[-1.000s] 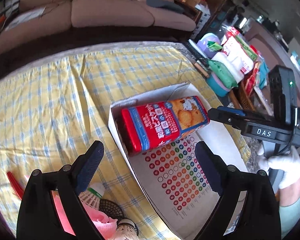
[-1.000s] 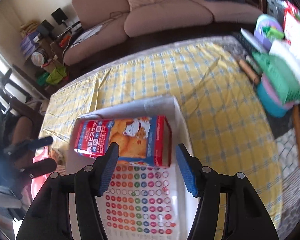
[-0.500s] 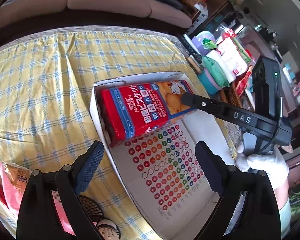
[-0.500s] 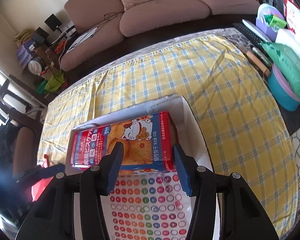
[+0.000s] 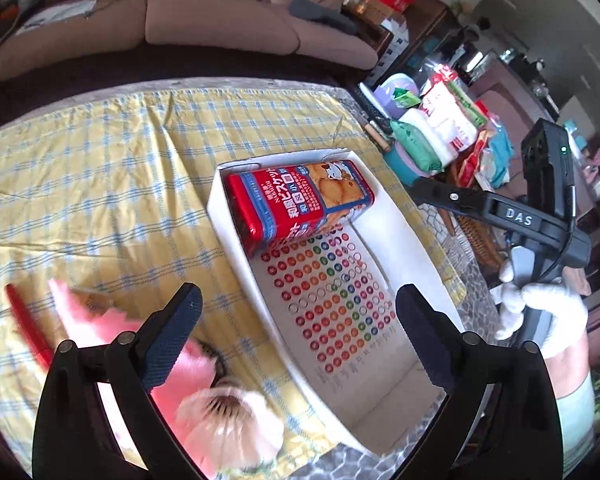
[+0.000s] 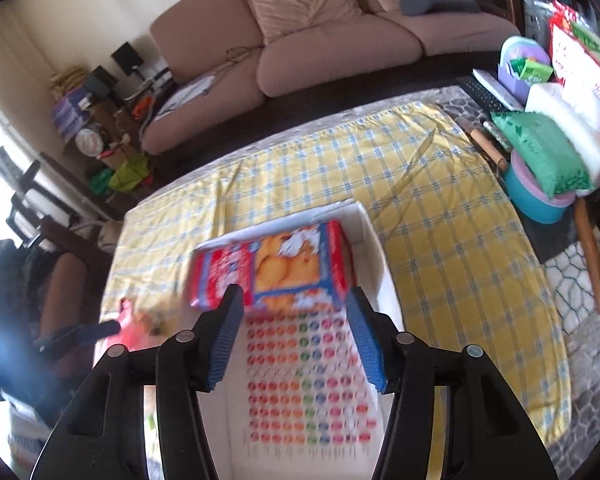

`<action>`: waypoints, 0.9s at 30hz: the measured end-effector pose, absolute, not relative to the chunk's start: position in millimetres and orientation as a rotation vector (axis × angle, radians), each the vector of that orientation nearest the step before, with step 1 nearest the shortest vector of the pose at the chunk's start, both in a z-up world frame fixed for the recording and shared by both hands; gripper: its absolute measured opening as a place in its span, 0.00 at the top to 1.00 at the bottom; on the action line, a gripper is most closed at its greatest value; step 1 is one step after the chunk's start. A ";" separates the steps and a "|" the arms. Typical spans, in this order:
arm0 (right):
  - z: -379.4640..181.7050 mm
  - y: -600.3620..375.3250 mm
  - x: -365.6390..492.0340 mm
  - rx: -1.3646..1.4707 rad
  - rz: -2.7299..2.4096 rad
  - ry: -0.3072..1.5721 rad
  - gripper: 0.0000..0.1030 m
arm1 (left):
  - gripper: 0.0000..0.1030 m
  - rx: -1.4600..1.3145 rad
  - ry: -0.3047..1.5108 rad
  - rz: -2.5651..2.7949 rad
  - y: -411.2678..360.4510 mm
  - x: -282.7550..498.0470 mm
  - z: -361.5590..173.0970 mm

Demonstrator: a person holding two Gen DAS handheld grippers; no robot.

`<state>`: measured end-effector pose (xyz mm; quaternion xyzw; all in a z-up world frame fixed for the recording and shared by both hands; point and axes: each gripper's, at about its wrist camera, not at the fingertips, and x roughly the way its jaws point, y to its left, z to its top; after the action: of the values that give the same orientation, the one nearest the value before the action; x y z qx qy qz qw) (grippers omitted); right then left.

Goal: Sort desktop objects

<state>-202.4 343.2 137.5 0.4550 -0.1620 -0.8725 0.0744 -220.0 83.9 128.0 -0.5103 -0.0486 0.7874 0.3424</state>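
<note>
Half a second back our right gripper (image 6: 294, 336) had its blue pads at the near edge of the red biscuit box; now it has drawn off toward us, jaws spread wide and empty, and in the left wrist view it sits clear to the right of the tray. Our left gripper (image 5: 296, 334) has also swung, so the pink bag shows under its left finger, and its jaws gape wide with nothing between them.

We go from large to small. Across the table lies the yellow cloth with blue checks (image 5: 100, 184). On it rests the shallow white cardboard tray (image 5: 404, 240), its floor printed with rows of coloured rings. At the tray's far end lies the red rectangular biscuit box (image 5: 300, 204), flat on its side, with blue bands, white lettering and a picture of golden biscuits on its upper face; it touches the far wall. Left of the tray, on the cloth, we see the pink plastic bag (image 5: 112, 316), blurred, with a thin red stick (image 5: 26, 324) just beside it. Nearest us is a pale feathered shuttlecock (image 5: 228, 412), too blurred to tell more.
</note>
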 end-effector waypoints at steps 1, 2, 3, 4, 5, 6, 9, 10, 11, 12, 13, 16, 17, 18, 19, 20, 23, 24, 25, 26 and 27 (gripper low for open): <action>143.2 341.1 -192.9 1.354 -2.618 -0.477 0.42 | 0.00 -1.312 -0.123 2.060 75.9 -212.5 132.7; 149.3 338.8 -181.6 1.338 -2.618 -0.471 0.40 | 0.00 -1.302 -0.124 2.071 67.3 -204.2 136.7; 154.0 337.0 -172.7 1.323 -2.617 -0.471 0.36 | 0.00 -1.291 -0.129 2.079 56.6 -194.3 140.1; 160.1 333.9 -159.9 1.302 -2.615 -0.476 0.29 | 0.00 -1.285 -0.136 2.084 46.7 -186.7 142.5; 163.5 331.2 -151.2 1.290 -2.613 -0.484 0.25 | 0.00 -1.282 -0.144 2.096 35.4 -177.3 144.0; 166.6 327.4 -140.3 1.285 -2.604 -0.497 0.18 | 0.00 -1.283 -0.154 2.102 24.9 -168.9 144.5; 173.4 315.0 -114.9 1.266 -2.592 -0.509 0.18 | 0.00 -1.292 -0.170 2.114 -8.9 -140.8 142.2; 175.0 307.0 -104.0 1.259 -2.587 -0.501 0.18 | 0.00 -1.294 -0.164 2.130 -21.6 -130.2 140.6; 175.6 299.5 -95.4 1.255 -2.587 -0.492 0.18 | 0.00 -1.296 -0.156 2.147 -32.4 -120.5 138.6; 175.6 290.0 -86.4 1.253 -2.586 -0.477 0.18 | 0.00 -1.301 -0.150 2.166 -44.0 -110.5 135.7; 175.0 283.5 -80.0 1.251 -2.580 -0.465 0.18 | 0.00 -1.308 -0.148 2.176 -53.4 -102.9 132.0; 170.0 253.7 -59.5 1.242 -2.560 -0.412 0.18 | 0.00 -1.337 -0.157 2.208 -82.3 -84.3 116.1; 167.6 241.6 -53.7 1.238 -2.553 -0.388 0.18 | 0.00 -1.348 -0.160 2.220 -91.4 -78.8 109.3; 165.2 232.4 -49.3 1.232 -2.550 -0.371 0.18 | 0.00 -1.359 -0.162 2.233 -98.3 -74.7 102.9; 161.2 219.3 -42.7 1.219 -2.543 -0.351 0.18 | 0.00 -1.369 -0.165 2.244 -104.5 -70.1 96.0; 158.6 210.0 -39.4 1.210 -2.537 -0.344 0.18 | 0.00 -1.378 -0.170 2.249 -108.3 -67.2 90.2; 146.4 183.3 -31.7 1.186 -2.500 -0.355 0.18 | 0.00 -1.383 -0.192 2.244 -117.8 -60.4 77.6; 142.7 176.8 -32.2 1.183 -2.489 -0.360 0.18 | 0.00 -1.379 -0.195 2.240 -118.3 -57.5 74.4; 137.3 167.8 -32.3 1.183 -2.480 -0.360 0.18 | 0.00 -1.372 -0.194 2.238 -118.2 -55.9 71.9; 133.3 162.7 -33.5 1.187 -2.474 -0.359 0.18 | 0.00 -1.362 -0.192 2.237 -116.7 -54.9 70.9; 128.4 158.0 -34.9 1.193 -2.465 -0.362 0.18 | 0.00 -1.351 -0.188 2.236 -115.2 -54.5 70.2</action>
<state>-34.9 158.0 128.4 0.4243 -0.1288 -0.8762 0.1886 -54.5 -115.2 70.2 -0.4984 -0.0695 0.8247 0.2581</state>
